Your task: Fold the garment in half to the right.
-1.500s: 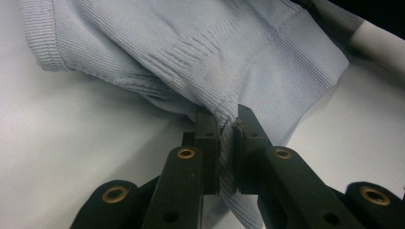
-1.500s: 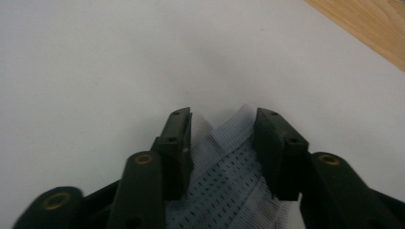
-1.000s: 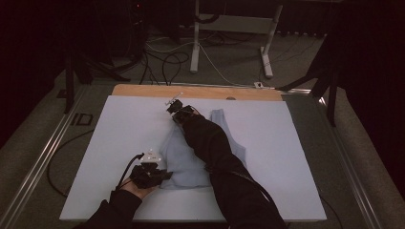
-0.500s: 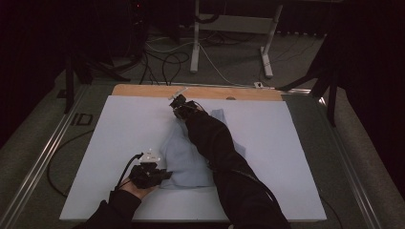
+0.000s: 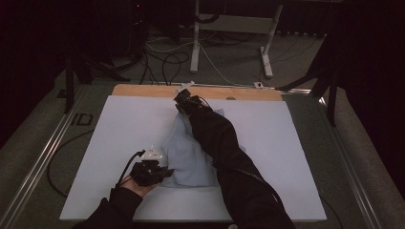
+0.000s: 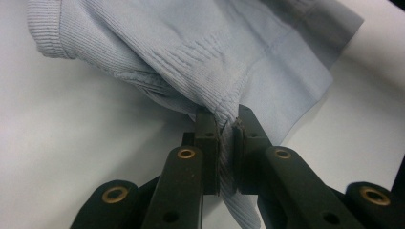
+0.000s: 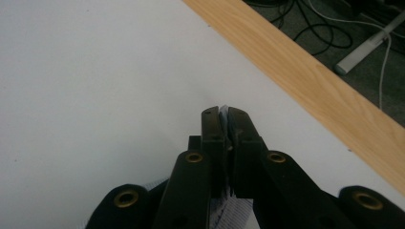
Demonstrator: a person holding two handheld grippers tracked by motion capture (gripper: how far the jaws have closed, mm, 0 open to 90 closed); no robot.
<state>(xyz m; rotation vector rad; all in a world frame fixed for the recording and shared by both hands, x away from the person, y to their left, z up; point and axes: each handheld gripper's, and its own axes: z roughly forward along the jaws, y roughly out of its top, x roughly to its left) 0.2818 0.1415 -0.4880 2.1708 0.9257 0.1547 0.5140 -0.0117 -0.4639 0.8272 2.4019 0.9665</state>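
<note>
"ID" marking (image 5: 82, 119) on gray table frame, left of white sheet.

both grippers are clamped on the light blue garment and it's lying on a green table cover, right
Not quite: the cover is white, not green, as the high view shows. The rest holds: the left gripper and the right gripper are each clamped on the light blue garment.

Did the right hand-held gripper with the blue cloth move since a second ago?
Yes. In the high view the right hand-held gripper, shut on the blue cloth, has gone toward the wooden strip at the table's far edge.
</note>
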